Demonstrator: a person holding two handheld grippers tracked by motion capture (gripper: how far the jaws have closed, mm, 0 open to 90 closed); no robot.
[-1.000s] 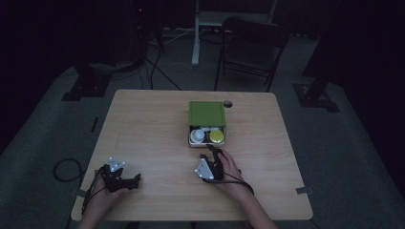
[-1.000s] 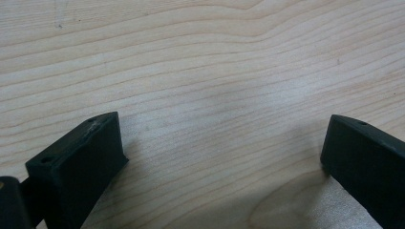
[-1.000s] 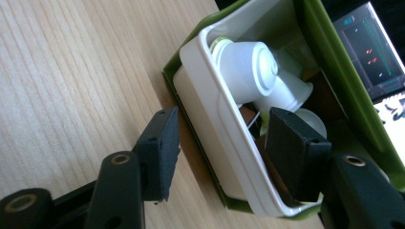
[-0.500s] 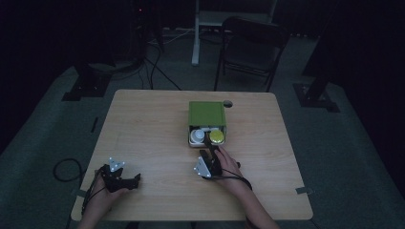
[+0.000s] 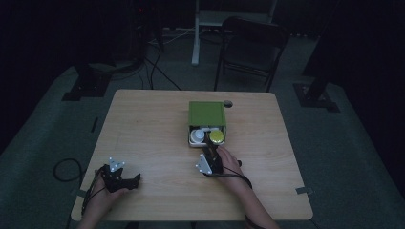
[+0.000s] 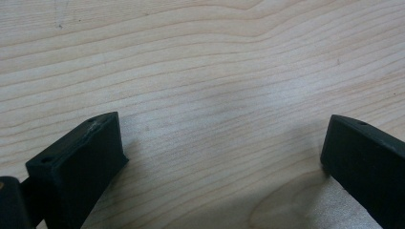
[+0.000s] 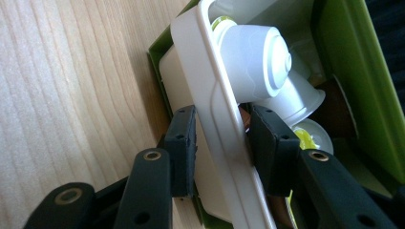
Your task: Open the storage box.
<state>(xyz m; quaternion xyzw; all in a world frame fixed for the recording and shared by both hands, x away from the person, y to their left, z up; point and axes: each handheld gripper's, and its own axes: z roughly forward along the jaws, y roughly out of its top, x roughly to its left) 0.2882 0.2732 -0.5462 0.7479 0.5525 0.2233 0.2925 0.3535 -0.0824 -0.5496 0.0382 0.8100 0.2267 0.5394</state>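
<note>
A green box (image 5: 206,113) sits right of the table's middle, with a white tray (image 5: 191,143) slid out of its near end. The tray holds a white capsule (image 5: 197,135) and a yellow-lidded pot (image 5: 217,137). My right gripper (image 5: 209,151) is at the tray's front. In the right gripper view, the right gripper (image 7: 222,143) is shut on the tray's front wall (image 7: 215,109), one jaw outside and one inside, with white capsules (image 7: 255,59) just beyond. My left gripper (image 5: 131,180) rests near the front left corner; the left gripper (image 6: 222,152) is open over bare wood.
The wooden table (image 5: 143,124) has a small round hole (image 5: 228,103) just behind the box. A dark folding chair (image 5: 250,43) stands beyond the far edge. Cables and stand feet (image 5: 86,83) lie on the floor at the far left.
My right gripper has moved forward from the near table area up to the tray's front and closed on its wall. The left gripper has stayed put.
</note>
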